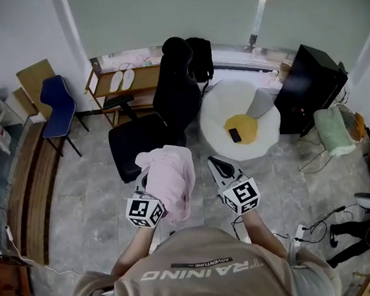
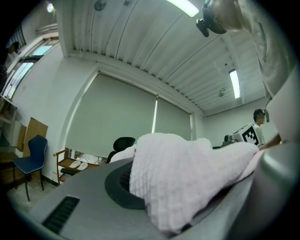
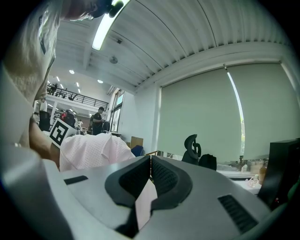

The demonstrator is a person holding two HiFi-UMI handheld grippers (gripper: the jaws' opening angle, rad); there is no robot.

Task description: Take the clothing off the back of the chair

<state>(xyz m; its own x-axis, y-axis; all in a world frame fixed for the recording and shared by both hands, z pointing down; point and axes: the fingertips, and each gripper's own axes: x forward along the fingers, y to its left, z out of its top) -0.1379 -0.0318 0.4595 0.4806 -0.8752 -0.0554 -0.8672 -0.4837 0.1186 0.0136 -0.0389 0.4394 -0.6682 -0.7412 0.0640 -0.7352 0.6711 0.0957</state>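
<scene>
**Pink garment off the chair, bunched in the left claw**

From above, the pink garment [image 1: 171, 178] sits at lower centre of the frame. It is draped over the front of the left gripper [image 1: 147, 183] and hangs above the tiled floor [image 1: 93, 205]. It is well apart from the black office chair [image 1: 170, 93] at upper centre. That view hides the left jaws under the cloth.

The left gripper view settles it. The waffle-textured fabric [image 2: 187, 173] fills the space between the jaws and spills over them. The claw is clamped on it, held only as far apart as the bunched cloth keeps it. The chair [image 2: 123, 143] shows small behind.

The right gripper [image 1: 218, 165] is just beside the garment in the head view. Only its own view shows its state: the dark pads [image 3: 166, 178] meet at the tips and grip nothing. A pale sliver shows low in the gap; I cannot tell what it is. The garment [image 3: 93, 150] bulges at that frame's left.
</scene>
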